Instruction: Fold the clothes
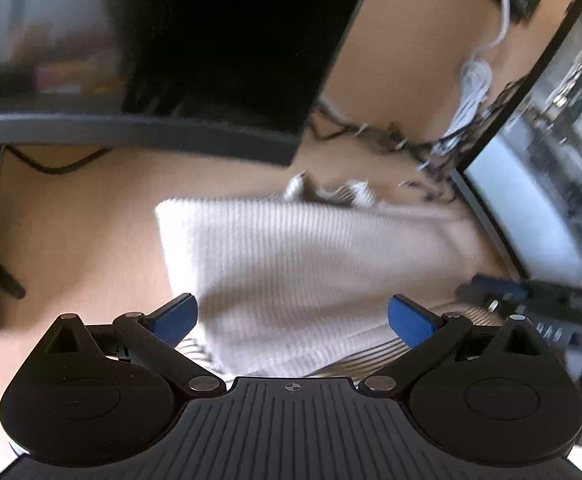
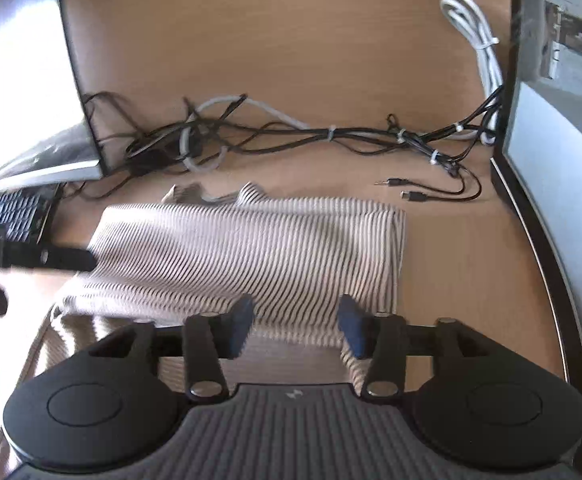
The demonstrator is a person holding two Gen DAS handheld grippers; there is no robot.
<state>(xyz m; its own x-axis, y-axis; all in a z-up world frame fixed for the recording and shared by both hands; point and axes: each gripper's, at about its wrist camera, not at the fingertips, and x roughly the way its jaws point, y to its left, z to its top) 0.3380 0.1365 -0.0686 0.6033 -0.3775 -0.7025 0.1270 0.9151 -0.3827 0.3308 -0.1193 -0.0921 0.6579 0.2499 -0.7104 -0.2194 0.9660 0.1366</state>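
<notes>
Striped garment (image 2: 247, 248) is lying on the desk (image 2: 291, 40) w/ a folded edge at right (long axis running left-right), just beyond both grippers. Left gripper (image 1: 293, 318) and right gripper (image 2: 293, 322) are hovering w/ fingers apart, gripping nothing; right is sitting nearer the fold, 2 monitors flanking.

Ribbed, striped knit cloth garment (image 2: 247, 248) lies matt and soft on the smooth wood-grain table (image 2: 291, 48); at twelve o'clock, rubbery black cables (image 2: 291, 136). Right tool (image 2: 295, 326): matt black plastic.
</notes>
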